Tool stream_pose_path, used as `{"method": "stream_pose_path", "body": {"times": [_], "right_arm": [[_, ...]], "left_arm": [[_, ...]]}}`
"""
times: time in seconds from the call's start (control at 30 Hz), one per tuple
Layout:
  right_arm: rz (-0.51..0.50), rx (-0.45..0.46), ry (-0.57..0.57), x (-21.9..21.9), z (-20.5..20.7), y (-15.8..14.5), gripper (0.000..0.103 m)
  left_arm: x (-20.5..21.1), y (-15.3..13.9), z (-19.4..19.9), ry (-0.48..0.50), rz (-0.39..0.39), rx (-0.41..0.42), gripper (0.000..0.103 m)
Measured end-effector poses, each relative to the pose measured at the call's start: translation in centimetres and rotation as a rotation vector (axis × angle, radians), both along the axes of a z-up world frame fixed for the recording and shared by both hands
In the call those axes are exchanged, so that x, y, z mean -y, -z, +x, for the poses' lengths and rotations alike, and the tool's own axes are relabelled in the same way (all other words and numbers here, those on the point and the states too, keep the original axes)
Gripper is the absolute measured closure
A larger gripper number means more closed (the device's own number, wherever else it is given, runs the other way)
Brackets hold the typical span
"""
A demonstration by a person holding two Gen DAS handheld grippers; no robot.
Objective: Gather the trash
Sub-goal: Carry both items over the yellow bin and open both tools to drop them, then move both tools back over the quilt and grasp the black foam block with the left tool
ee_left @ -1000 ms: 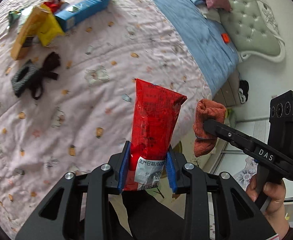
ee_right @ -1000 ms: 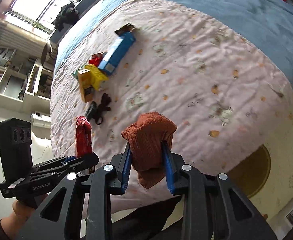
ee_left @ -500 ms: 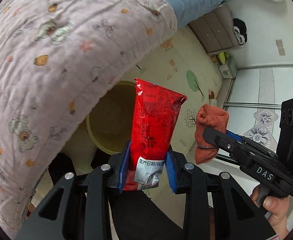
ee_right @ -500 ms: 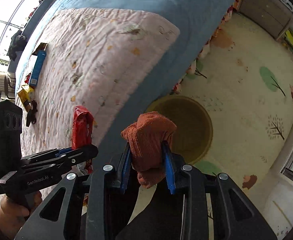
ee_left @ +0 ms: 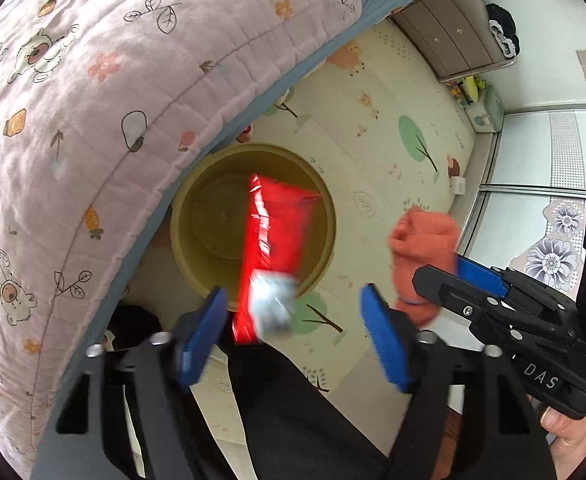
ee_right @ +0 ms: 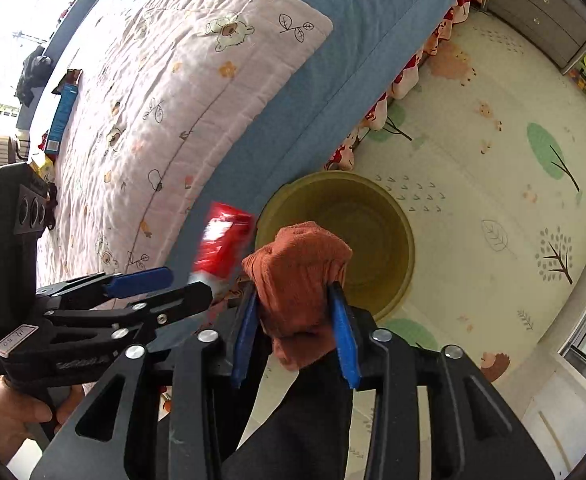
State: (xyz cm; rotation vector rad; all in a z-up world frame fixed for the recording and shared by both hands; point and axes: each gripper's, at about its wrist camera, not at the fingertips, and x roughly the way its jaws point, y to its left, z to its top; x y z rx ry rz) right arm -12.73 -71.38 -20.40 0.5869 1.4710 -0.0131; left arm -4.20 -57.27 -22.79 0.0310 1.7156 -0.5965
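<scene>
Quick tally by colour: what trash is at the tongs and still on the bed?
Red: 1, wrapper dropping from the open left tongs
Rust-orange: 1, cloth in the right tongs
Blue: 1, box on the bed
Yellow: 1, packet
Total: 4

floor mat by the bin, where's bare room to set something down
The floor mat lies bare from the yellow bin out to the grey drawers and the white doors. It is tight where the bin meets the bed quilt. Above the bin is crowded: the red wrapper is dropping from the open left hand-held gripper, beside the right hand-held gripper holding the orange cloth.
</scene>
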Motion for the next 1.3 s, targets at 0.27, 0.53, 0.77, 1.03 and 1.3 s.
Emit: {"method": "stream_pose_path", "body": {"times": [0.27,0.53,0.77,1.03,1.3], "right_arm": [[0.000,-0.021,0.015,0.9,-0.1,0.4,0.054],[0.002,0.032,0.000,-0.5,1.8,-2.7,0.054],[0.024,0.148,-0.113,-6.6,7.2,-7.8,0.054],[0.087,0.262,-0.288,-19.4,14.7,-12.4,0.054],[0.102,0.305,-0.406,-32.3,20.2,-13.9,0.054]], "left_arm": [[-2.0,0.3,0.2,-0.018,0.017,-0.010,0.030],[-5.3,-2.9,1.5,-0.094,-0.027,0.045,0.030],[-12.7,-8.5,3.8,-0.226,-0.054,0.156,0.029],[-26.4,-13.4,7.4,-0.435,-0.025,0.268,0.027],[-41.3,-14.1,9.7,-0.648,-0.007,0.270,0.027]]}}
